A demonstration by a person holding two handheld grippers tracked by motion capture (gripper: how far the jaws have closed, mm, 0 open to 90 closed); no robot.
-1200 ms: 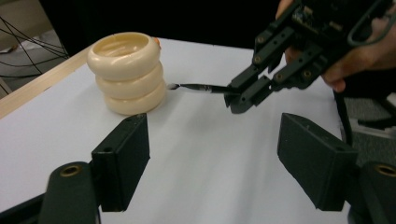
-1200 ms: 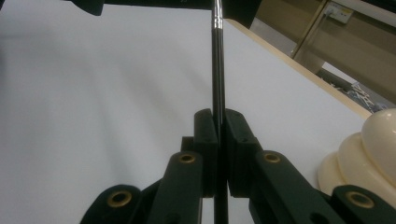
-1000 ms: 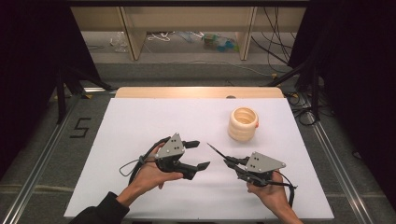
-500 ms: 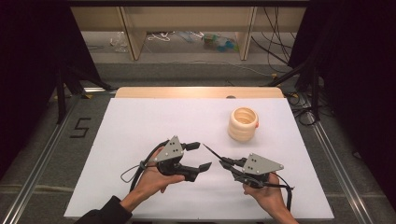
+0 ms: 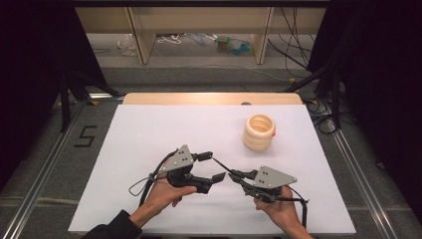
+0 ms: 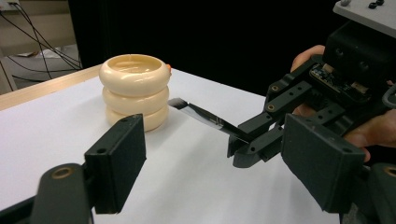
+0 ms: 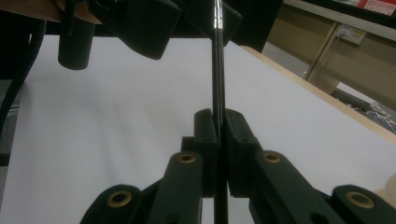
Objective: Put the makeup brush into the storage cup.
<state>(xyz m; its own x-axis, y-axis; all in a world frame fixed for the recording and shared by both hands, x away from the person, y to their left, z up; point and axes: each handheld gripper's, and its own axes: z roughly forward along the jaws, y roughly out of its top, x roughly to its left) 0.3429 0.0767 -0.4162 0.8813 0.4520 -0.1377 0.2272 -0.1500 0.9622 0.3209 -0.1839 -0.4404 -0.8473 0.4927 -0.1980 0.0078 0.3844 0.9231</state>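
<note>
White sheeting covers the table (image 5: 149, 134) in front of me, with a bare wooden strip along its far edge and dark curtains on both sides. Toward the far right of the sheet stands a cream stack of three rings (image 5: 259, 133), upright and well apart from both of my hands.

My right gripper (image 5: 238, 175) has its jaws pressed together on a thin black strip (image 7: 217, 70); in the right gripper view the strip runs straight up from between the two pads. In the left gripper view that strip (image 6: 201, 115) juts out of the closed jaws toward the ring stack (image 6: 134, 93), its free end just short of the bottom ring, though I cannot tell whether it touches.

My left gripper (image 5: 211, 167) has its jaws spread wide with nothing between them. It sits near the middle of the sheet, pointing right, and the strip's tip (image 5: 221, 164) reaches in between its two pads (image 6: 116, 161) without being clamped.
</note>
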